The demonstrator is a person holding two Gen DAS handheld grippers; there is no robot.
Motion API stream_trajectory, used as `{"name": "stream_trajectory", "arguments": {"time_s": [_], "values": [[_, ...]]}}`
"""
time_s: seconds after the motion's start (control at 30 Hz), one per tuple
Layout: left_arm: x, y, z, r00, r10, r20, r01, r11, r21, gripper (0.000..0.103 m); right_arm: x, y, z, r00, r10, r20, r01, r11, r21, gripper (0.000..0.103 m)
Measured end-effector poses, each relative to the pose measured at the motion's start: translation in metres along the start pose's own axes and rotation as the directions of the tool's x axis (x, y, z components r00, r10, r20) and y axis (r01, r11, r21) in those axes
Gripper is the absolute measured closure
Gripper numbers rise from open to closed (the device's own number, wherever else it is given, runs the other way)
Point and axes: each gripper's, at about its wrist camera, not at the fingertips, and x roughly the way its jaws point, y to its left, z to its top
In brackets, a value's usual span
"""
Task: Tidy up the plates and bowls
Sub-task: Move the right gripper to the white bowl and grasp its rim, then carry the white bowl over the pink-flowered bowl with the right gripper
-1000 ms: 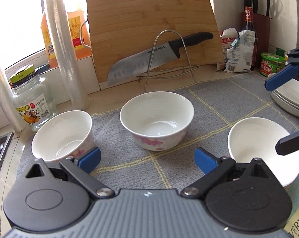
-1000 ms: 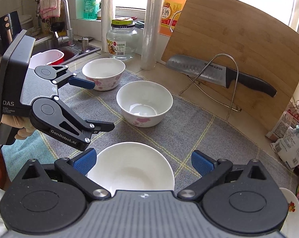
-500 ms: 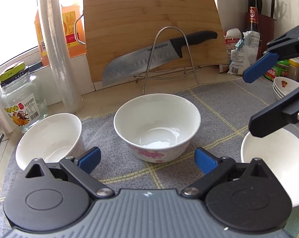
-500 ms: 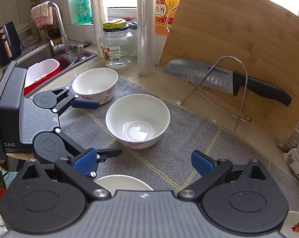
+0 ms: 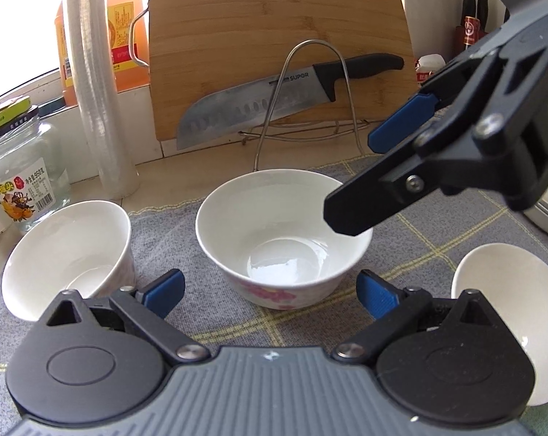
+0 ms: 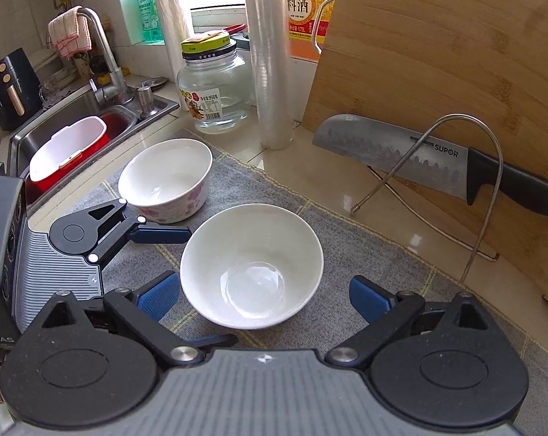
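Converging on the middle bowl (image 6: 251,265), which rests on the grey mat (image 6: 365,254), the right gripper (image 6: 261,296) and left gripper (image 5: 270,292) are both held wide; a collision, probably over its rim, is risked.

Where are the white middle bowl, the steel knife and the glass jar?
white middle bowl (image 6: 252,272): right wrist view, inner wall.
steel knife (image 5: 245,109): left wrist view, blade.
glass jar (image 6: 216,94): right wrist view, body.
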Motion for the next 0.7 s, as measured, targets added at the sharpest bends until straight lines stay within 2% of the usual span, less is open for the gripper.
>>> {"name": "stream_trajectory", "arguments": {"time_s": [0.37, 0.7], "values": [[0.002, 0.006, 0.004, 0.999, -0.046, 0.013, 0.046, 0.998, -0.034, 0.006, 0.027, -0.012, 0.011, 0.999, 0.031, -0.044, -0.03, 0.999, 0.021, 0.01], [0.005, 0.003, 0.008, 0.997, -0.07, 0.014, 0.07, 0.997, -0.011, 0.013, 0.043, -0.019, 0.014, 0.996, 0.055, -0.068, -0.051, 0.997, 0.062, 0.021]]}}
